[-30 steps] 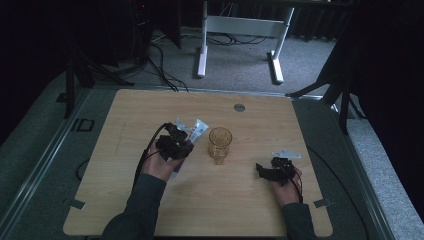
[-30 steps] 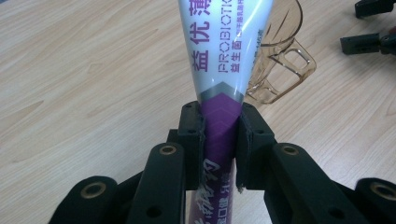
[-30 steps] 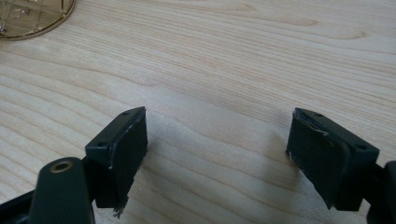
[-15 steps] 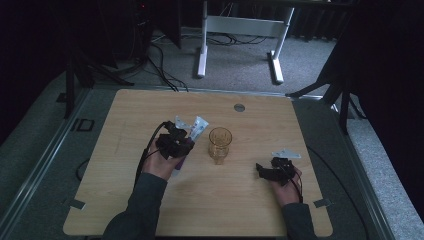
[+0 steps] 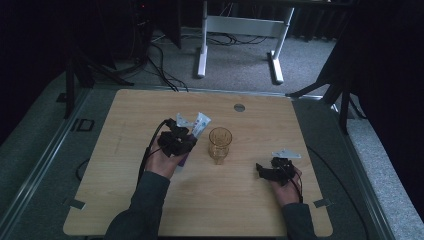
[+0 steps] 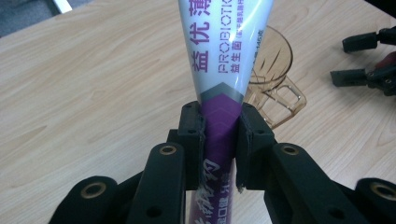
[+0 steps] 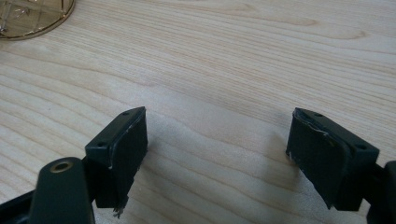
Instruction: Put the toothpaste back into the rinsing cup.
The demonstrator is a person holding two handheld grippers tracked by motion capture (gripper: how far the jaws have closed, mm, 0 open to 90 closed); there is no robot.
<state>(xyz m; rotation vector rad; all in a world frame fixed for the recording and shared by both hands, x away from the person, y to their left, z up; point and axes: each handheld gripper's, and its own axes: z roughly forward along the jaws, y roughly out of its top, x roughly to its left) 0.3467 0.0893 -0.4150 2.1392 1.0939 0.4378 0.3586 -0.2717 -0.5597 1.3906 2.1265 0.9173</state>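
Observation:
A white and purple toothpaste tube [image 6: 223, 51] is clamped at its purple part between the pads of my left gripper [image 6: 220, 135], which is shut on it. In the high view the tube [image 5: 201, 123] points up and to the right from the left gripper [image 5: 176, 142], left of an amber glass mug [image 5: 220, 144] that stands upright mid-table. The mug [image 6: 275, 84] sits just behind the tube in the left gripper view. My right gripper [image 5: 265, 171] rests low on the table to the mug's right; its jaws stand wide apart over bare wood [image 7: 217, 149], open and holding nothing.
The light wooden table [image 5: 125, 210] has a small round grommet [image 5: 239, 107] near its far edge. Dark floor, cables and a white desk frame [image 5: 240, 25] lie beyond the table. The mug's rim [image 7: 32, 18] shows at the top left of the right gripper view.

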